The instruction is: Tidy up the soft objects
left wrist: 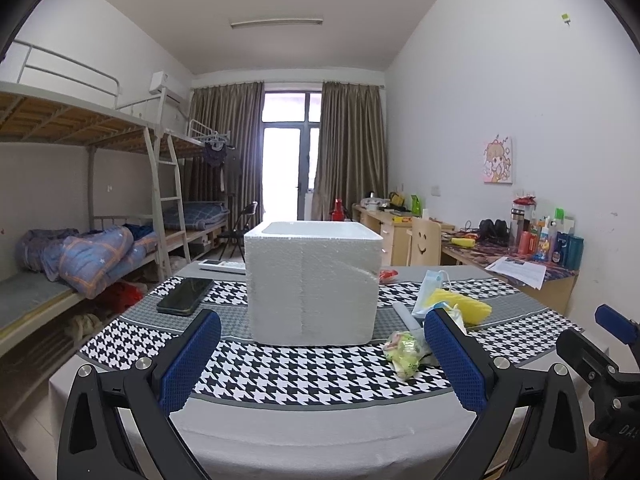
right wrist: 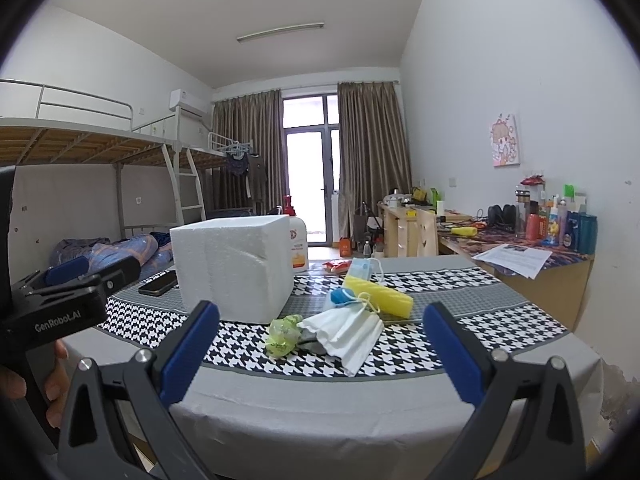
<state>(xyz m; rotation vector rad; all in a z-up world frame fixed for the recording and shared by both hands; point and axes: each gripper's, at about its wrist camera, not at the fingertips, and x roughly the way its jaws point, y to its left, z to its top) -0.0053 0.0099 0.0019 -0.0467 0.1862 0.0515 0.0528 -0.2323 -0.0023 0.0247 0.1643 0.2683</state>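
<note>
Blue pads on the right gripper (right wrist: 320, 354) sit closest to us, spread wide with nothing between them. Up ahead at twelve o'clock on the table (right wrist: 360, 408) lies the white mask (right wrist: 344, 334). It is folded, and its long side runs from near right to far left across the gripper's gap. Touching its left edge, at eleven o'clock, is a green crumpled wrapper (right wrist: 283, 338). Just behind the mask, at one o'clock, lies a yellow sponge (right wrist: 380, 296), long ways from left to right, with a blue mask (right wrist: 362, 269) behind it and a small blue thing (right wrist: 341, 297) at its left end, too hidden to name. So I count two masks, one sponge and one wrapper. One white foam box (right wrist: 234, 268) stands at ten o'clock, open side up, and I think the soft things go in there. The left gripper (left wrist: 322, 360) is spread wide too and holds nothing. The box is right in front of it at twelve o'clock, and the soft pile is off at two o'clock. The right gripper is nearer the pile, so I think it should go straight ahead and pinch the white mask across its short side. One phone (right wrist: 158, 282) lies left of the box.
</note>
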